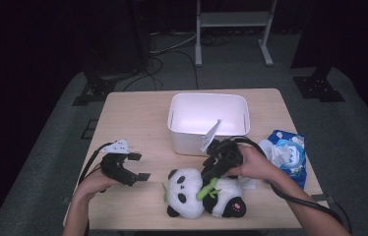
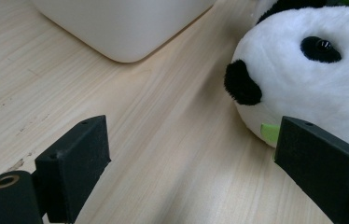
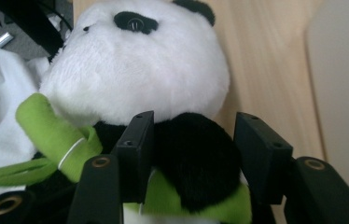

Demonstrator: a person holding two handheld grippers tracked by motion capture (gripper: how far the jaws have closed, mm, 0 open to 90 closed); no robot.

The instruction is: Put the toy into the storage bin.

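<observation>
Here the stuffed panda (image 1: 202,194) is lying near the table's (image 1: 138,113) front edge, looking light, soft and squashy; the right gripper (image 1: 210,178) is straddling its black arm, jaws half open, while the left gripper (image 1: 140,167) is waiting wide and empty beside it.

We saw a toy panda (image 1: 204,192) lying on the wooden table (image 1: 138,118), just in front of a white bin (image 1: 207,122). Our right gripper (image 1: 210,178) was down on its body. Our left gripper (image 1: 140,167) hovered beside it, jaws apart. A blue packet (image 1: 286,150) lay at the right.
</observation>
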